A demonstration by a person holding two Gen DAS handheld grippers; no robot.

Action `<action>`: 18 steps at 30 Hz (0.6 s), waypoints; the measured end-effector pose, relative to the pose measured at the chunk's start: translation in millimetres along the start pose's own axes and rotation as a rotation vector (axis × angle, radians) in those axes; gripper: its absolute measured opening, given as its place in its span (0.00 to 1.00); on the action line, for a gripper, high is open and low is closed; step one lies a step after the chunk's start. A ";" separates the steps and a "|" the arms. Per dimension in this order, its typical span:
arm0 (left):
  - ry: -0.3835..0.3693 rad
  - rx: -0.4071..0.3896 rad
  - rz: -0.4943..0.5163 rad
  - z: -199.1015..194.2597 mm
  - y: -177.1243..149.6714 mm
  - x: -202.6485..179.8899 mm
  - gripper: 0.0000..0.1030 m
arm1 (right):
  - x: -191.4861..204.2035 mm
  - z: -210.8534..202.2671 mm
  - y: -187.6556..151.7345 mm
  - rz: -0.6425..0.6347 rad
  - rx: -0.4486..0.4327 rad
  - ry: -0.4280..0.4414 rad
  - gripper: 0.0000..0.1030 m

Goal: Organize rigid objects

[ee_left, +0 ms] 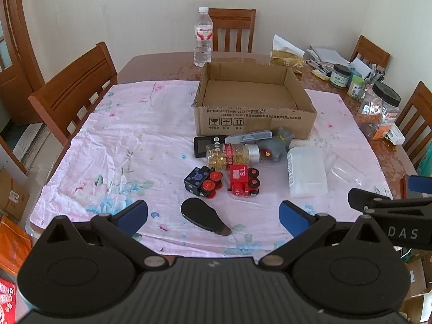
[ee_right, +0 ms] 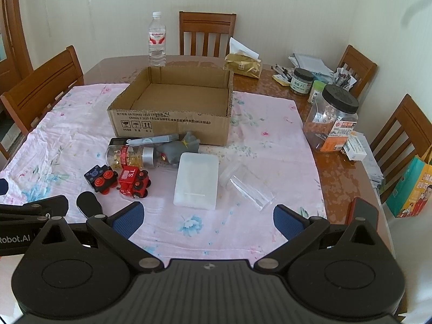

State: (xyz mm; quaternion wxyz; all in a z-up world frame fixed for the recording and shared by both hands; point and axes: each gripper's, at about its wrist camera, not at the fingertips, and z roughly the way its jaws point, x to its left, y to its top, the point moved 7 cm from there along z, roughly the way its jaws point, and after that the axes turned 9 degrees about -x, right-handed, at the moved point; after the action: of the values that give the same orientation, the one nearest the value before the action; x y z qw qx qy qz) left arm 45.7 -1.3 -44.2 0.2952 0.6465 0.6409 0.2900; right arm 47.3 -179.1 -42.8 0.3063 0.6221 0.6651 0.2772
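Both hand-held grippers (ee_left: 213, 216) (ee_right: 208, 220) spread, holding nothing; capsule bottle (ee_left: 232, 155) lies sideways, cap pointing right.

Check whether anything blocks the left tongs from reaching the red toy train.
Nothing fully blocks it. The left tongs are open, short of the red toy train. Only the flat black paddle-shaped object lies on the cloth between them, slightly left of the direct line.

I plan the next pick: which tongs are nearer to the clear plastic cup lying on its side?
Right. The right tongs are open, directly before the clear plastic cup. The left tongs are open farther left, before the toy trains.
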 end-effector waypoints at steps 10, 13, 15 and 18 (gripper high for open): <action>-0.063 -0.050 0.005 9.0 -3.4 1.8 1.00 | 2.0 5.5 -1.2 -0.018 -0.042 0.027 1.00; -0.071 -0.065 0.018 13.2 -6.7 2.2 1.00 | 2.0 8.0 -2.7 -0.012 -0.054 0.050 1.00; -0.074 -0.067 0.040 17.4 -11.1 1.6 1.00 | 1.9 11.0 -4.8 -0.014 -0.055 0.061 1.00; -0.086 -0.057 0.063 26.4 -20.4 2.8 1.00 | 0.8 16.2 -9.4 -0.023 -0.051 0.066 1.00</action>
State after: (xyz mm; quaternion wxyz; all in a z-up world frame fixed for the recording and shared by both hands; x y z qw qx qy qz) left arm 52.2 1.3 -76.9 0.3314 0.6694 0.5987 0.2893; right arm 53.2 -179.1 -60.6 0.3032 0.5970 0.6747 0.3106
